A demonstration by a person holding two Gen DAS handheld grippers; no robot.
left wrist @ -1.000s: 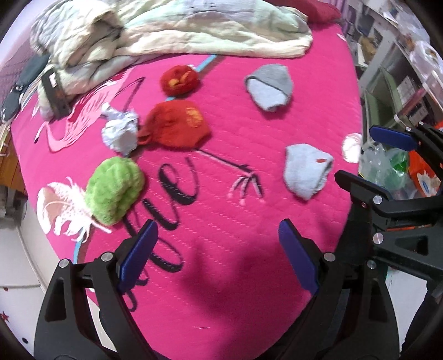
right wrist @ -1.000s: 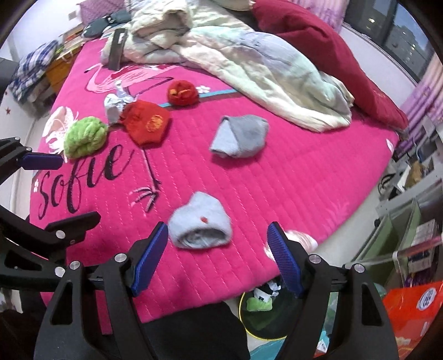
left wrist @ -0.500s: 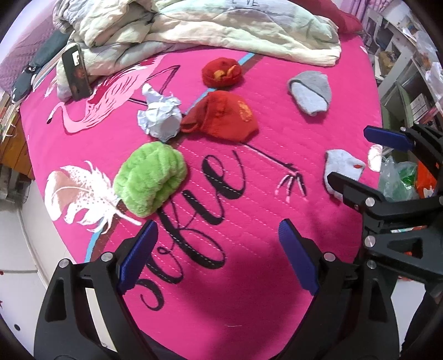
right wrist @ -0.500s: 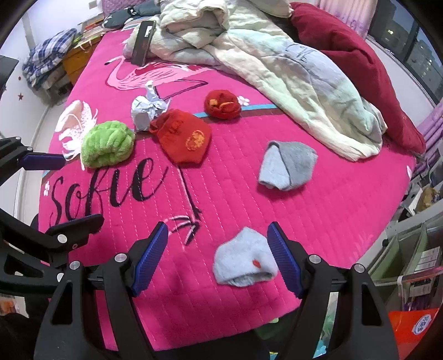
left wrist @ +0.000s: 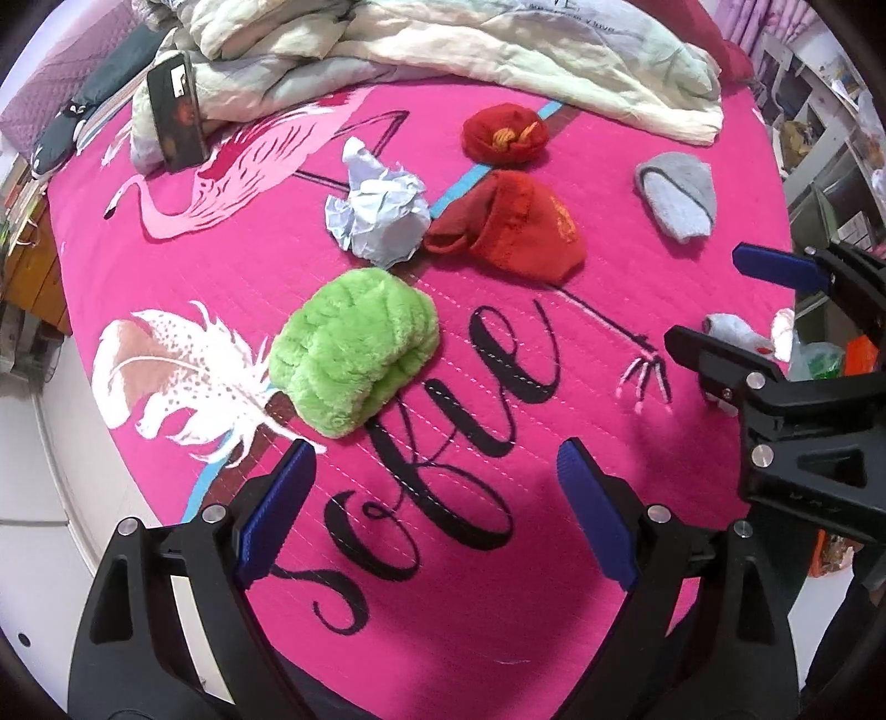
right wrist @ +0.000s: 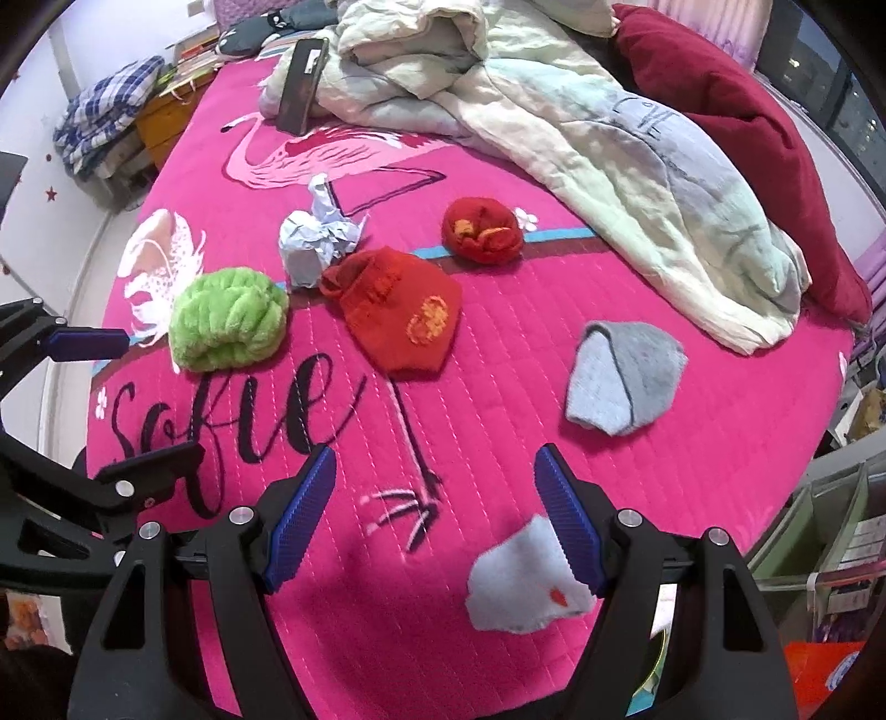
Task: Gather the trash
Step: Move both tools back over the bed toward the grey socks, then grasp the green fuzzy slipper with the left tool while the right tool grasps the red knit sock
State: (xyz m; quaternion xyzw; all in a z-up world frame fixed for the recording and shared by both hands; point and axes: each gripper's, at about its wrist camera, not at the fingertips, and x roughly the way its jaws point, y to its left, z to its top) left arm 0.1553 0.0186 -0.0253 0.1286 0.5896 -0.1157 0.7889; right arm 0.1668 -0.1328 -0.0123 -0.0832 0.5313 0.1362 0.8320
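From the left wrist camera I see my left gripper (left wrist: 432, 498) with its blue pads spread wide apart, holding nothing, over the black lettering on the pink bedspread (left wrist: 487, 598). I take the crumpled paper ball (left wrist: 382, 213) as my landmark; it is the trash, lying on the bedspread beyond the gripper. The green fluffy bundle (left wrist: 354, 349) sits just nearer to me than the paper. An orange-red sock (left wrist: 515, 227) touches the paper's right side, and a rolled red sock (left wrist: 505, 134) lies beyond that. A grey sock (left wrist: 676, 196) is well to the right of the paper. A dark phone (left wrist: 177, 119) leans against the rumpled quilt (left wrist: 443, 50), beyond and left of the paper. My right gripper (left wrist: 736, 299) shows at the right edge, far from the paper.

From the right wrist camera, my right gripper (right wrist: 434, 518) is also open, fingers apart and empty. The paper ball (right wrist: 318, 241) lies far ahead and left. A pale blue sock (right wrist: 526, 584), well away from the paper, lies partly behind my right finger.
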